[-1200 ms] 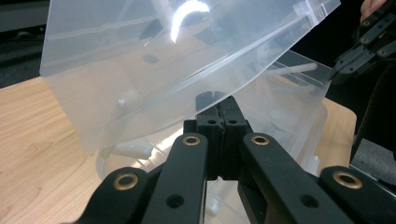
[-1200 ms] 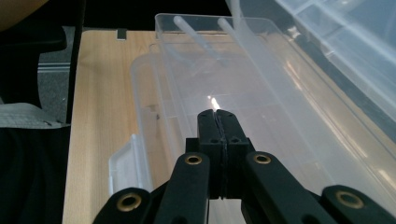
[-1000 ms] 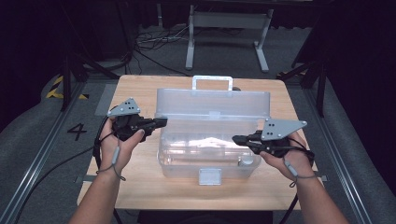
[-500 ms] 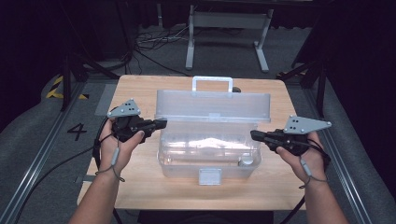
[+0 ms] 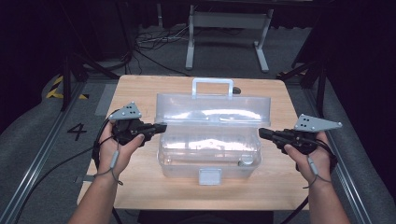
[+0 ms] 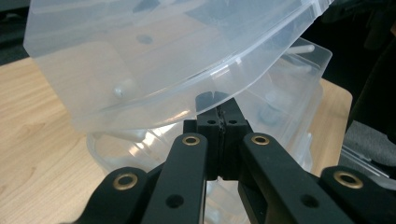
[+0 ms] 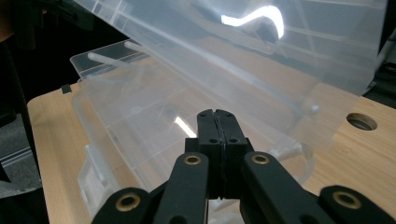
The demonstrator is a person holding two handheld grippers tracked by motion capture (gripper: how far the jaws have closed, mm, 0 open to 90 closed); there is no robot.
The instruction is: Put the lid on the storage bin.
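A clear plastic toolbox [image 5: 187, 161] stands in the middle of the wooden table [image 5: 140, 91], its lid [image 5: 215, 109] raised and tilted back, handle [image 5: 212, 83] at the far side. My left gripper [image 5: 161, 127] is shut with nothing in it, its tip against the lid's left end. In the left gripper view the closed tips [image 6: 219, 102] sit right under the lid's rim [image 6: 154, 100]. My right gripper [image 5: 262, 133] is shut and empty, just off the box's right end. In the right gripper view its tips [image 7: 217, 115] point at the open box [image 7: 135, 121] under the lid [image 7: 261, 56].
A white latch [image 5: 209, 176] hangs at the box's front. A small pale item [image 5: 246, 161] lies inside near the right front corner. The table has a round hole [image 7: 360, 121] behind the box. Metal stand legs [image 5: 226, 21] and cables lie on the floor beyond.
My right gripper has drawn back to the right, from over the box's front right corner to just outside its right end. The left gripper and the lid have stayed put.
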